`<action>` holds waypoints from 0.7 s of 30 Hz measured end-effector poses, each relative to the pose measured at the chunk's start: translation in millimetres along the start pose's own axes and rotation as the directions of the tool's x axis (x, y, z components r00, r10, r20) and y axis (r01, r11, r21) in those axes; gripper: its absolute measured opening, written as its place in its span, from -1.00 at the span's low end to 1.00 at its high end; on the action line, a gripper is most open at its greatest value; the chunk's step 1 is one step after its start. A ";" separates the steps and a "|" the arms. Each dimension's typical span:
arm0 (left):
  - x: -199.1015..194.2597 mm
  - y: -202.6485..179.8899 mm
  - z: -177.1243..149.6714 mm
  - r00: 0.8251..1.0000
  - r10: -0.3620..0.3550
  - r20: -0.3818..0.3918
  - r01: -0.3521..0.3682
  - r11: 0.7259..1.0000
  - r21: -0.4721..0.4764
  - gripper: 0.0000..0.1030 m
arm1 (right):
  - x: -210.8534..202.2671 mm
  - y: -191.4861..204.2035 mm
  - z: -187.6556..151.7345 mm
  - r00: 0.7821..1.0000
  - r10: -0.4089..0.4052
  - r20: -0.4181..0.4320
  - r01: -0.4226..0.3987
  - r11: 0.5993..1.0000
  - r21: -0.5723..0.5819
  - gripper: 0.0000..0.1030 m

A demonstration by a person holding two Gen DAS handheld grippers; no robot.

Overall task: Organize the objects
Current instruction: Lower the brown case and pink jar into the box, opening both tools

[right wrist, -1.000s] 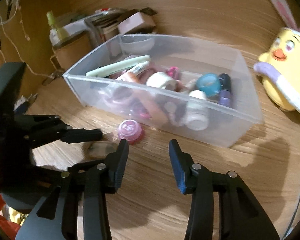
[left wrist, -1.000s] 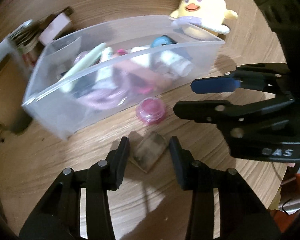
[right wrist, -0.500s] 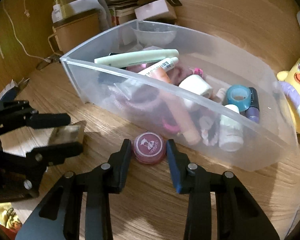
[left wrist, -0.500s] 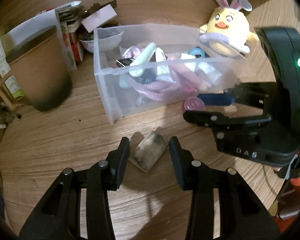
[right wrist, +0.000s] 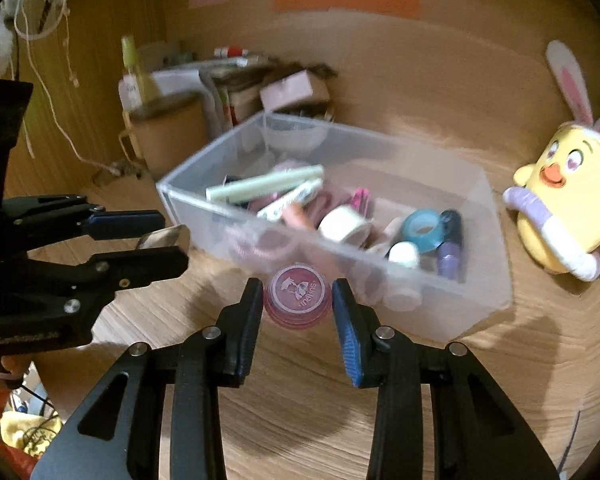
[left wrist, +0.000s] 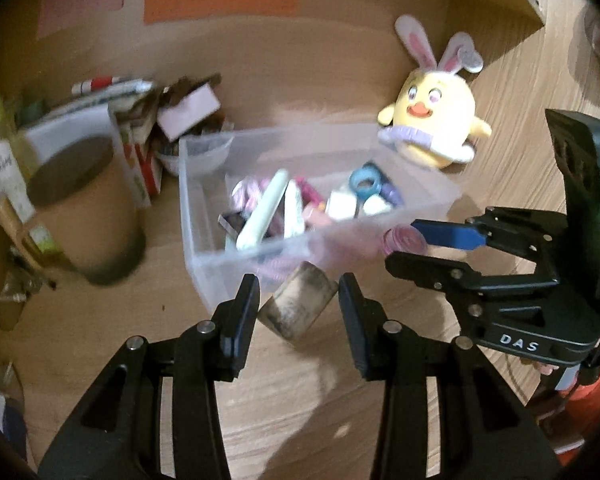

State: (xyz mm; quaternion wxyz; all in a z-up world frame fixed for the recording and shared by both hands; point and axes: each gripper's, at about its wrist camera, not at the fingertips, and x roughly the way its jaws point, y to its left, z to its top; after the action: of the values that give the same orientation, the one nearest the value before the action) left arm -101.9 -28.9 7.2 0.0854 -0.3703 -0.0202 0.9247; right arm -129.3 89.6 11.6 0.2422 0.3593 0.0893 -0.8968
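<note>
A clear plastic bin [left wrist: 204, 216] [right wrist: 484, 280] holds several cosmetics and tape rolls. My left gripper [left wrist: 298, 306] is shut on a small smudged square mirror-like piece [left wrist: 298, 306] and holds it lifted in front of the bin; the piece also shows in the right wrist view [right wrist: 162, 238]. My right gripper [right wrist: 296, 300] is shut on a round pink jar [right wrist: 298, 294], lifted just before the bin's near wall. The jar also shows in the left wrist view [left wrist: 404, 240], between the right gripper's fingers.
A yellow bunny-eared plush chick [left wrist: 436, 128] [right wrist: 564, 208] sits right of the bin. A brown cylindrical container [left wrist: 84, 208], boxes and bottles crowd the back left. The wooden tabletop [right wrist: 300, 420] lies under both grippers.
Both grippers rose from the table. The left lifted the square piece; the right closed on the pink jar and lifted it. The bin now lies lower and farther in both views.
</note>
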 end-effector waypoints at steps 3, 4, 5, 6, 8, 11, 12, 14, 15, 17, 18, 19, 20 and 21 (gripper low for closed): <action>-2.6 -2.1 12.1 1.000 0.005 0.027 -0.006 1.000 0.006 -0.21 | -12.6 -5.8 8.3 0.999 -0.023 0.044 0.022 1.000 0.004 -0.37; -2.8 -2.7 15.4 0.999 0.009 0.034 -0.010 1.000 0.007 -0.21 | -15.2 -8.4 11.0 0.998 -0.025 0.054 0.024 1.000 0.008 -0.37; -2.3 -3.3 19.5 0.999 0.013 0.039 -0.014 1.000 0.008 -0.21 | -18.8 -12.4 14.8 0.997 -0.031 0.068 0.030 0.999 0.016 -0.37; -1.5 -3.8 22.9 0.999 0.016 0.043 -0.016 1.000 0.008 -0.21 | -20.2 -14.3 17.3 0.996 -0.038 0.075 0.036 0.999 0.020 -0.37; 1.3 -4.9 30.8 0.999 0.018 0.048 -0.018 1.000 0.009 -0.21 | -22.5 -20.0 22.3 0.995 -0.055 0.088 0.052 0.998 0.029 -0.37; 8.0 -5.0 40.9 0.998 0.024 0.050 -0.025 1.000 0.013 -0.21 | -19.4 -29.1 28.5 0.993 -0.080 0.089 0.075 0.996 0.051 -0.37; 10.9 -5.2 43.5 0.998 0.028 0.049 -0.029 0.999 0.015 -0.21 | -17.1 -32.1 29.5 0.993 -0.087 0.084 0.082 0.995 0.056 -0.37; 17.1 -4.9 47.8 0.999 0.031 0.043 -0.032 0.999 0.017 -0.21 | -9.6 -39.7 31.0 0.993 -0.096 0.068 0.092 0.993 0.070 -0.37; 21.2 -4.2 49.9 0.999 0.030 0.036 -0.030 0.999 0.016 -0.21 | -6.2 -42.0 31.1 0.993 -0.099 0.060 0.094 0.993 0.075 -0.37; 29.2 -3.2 52.4 0.999 0.028 0.024 -0.029 0.999 0.016 -0.21 | 2.8 -46.4 31.3 0.994 -0.106 0.040 0.102 0.991 0.085 -0.37; 33.6 -2.9 53.3 0.999 0.036 0.019 -0.036 0.999 0.017 -0.21 | 7.0 -49.0 31.3 0.994 -0.106 0.031 0.103 0.991 0.090 -0.37; 37.5 -2.3 53.8 0.999 0.038 0.013 -0.038 0.999 0.018 -0.21 | 10.1 -50.6 30.9 0.994 -0.104 0.024 0.101 0.990 0.093 -0.37; 41.8 -2.0 54.1 0.999 0.037 0.005 -0.037 0.999 0.018 -0.21 | 15.6 -53.0 30.0 0.994 -0.104 0.011 0.103 0.990 0.099 -0.37; 46.1 -1.4 54.2 0.999 0.039 -0.004 -0.039 0.999 0.016 -0.21 | 19.5 -54.4 29.4 0.995 -0.104 0.002 0.103 0.989 0.103 -0.37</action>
State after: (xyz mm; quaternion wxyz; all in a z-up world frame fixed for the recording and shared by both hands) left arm -171.8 -18.1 15.3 0.0705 -0.3719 -0.0056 0.9256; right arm -186.3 119.7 18.8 0.1768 0.3627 0.0609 -0.9129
